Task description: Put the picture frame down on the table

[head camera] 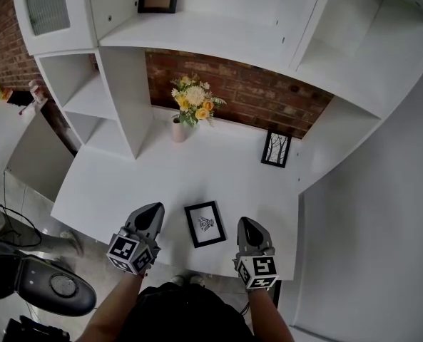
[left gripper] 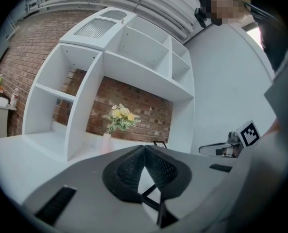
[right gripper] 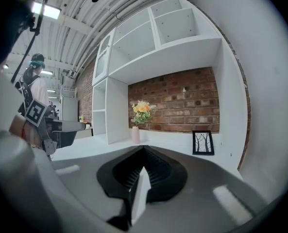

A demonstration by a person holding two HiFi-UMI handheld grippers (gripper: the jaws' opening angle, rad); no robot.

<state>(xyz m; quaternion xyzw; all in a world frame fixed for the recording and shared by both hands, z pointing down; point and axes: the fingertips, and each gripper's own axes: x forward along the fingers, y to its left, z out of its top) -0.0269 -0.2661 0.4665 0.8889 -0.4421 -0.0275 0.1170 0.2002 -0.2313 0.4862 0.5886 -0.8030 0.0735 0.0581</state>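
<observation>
Jaws of the left gripper [head camera: 151,214] and the right gripper [head camera: 247,228] are pressed together, holding nothing. The picture frame [head camera: 205,224] lies flat on the white table [head camera: 147,180] between both grippers.

White shelves [head camera: 197,38] are standing against a brick wall [head camera: 268,95], and a ceiling lamp [right gripper: 45,11] is shining above the grey floor [head camera: 90,253].

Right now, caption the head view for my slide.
Picture frame flat on the table, left gripper and right gripper flanking.
</observation>
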